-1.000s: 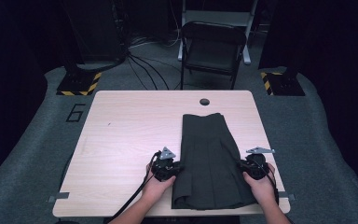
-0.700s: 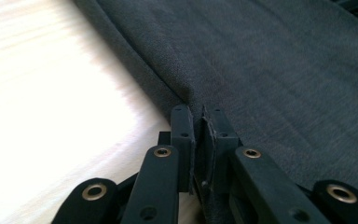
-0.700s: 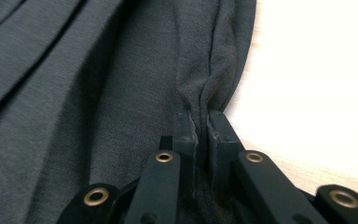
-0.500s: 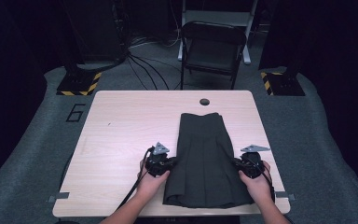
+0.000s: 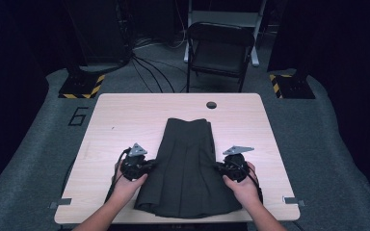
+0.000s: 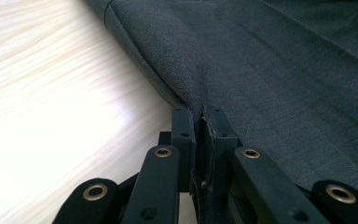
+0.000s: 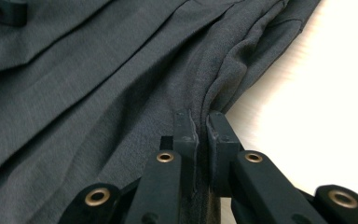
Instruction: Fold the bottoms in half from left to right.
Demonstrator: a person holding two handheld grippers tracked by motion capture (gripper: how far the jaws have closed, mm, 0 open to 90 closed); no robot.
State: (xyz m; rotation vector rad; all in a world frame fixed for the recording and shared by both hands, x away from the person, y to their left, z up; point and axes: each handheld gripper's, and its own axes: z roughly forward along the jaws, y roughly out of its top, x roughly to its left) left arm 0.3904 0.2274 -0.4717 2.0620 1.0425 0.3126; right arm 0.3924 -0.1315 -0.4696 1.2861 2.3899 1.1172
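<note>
Garment: dark grey pleated skirt (image 5: 187, 166), flat on the near half of the table (image 5: 120, 120), narrow end away from the person, wide hem at the near edge.
Left gripper (image 5: 147, 166): clamped on the skirt's left edge, cloth pinched between the jaws, seen close in the left gripper view (image 6: 198, 130).
Right gripper (image 5: 221, 167): clamped on the skirt's right edge, fabric bunched at the jaws (image 7: 200, 126).
Containers: nothing to report.
Table top: round hole (image 5: 211, 104) near the far edge.
Beyond the table: black folding chair (image 5: 220, 50).
</note>
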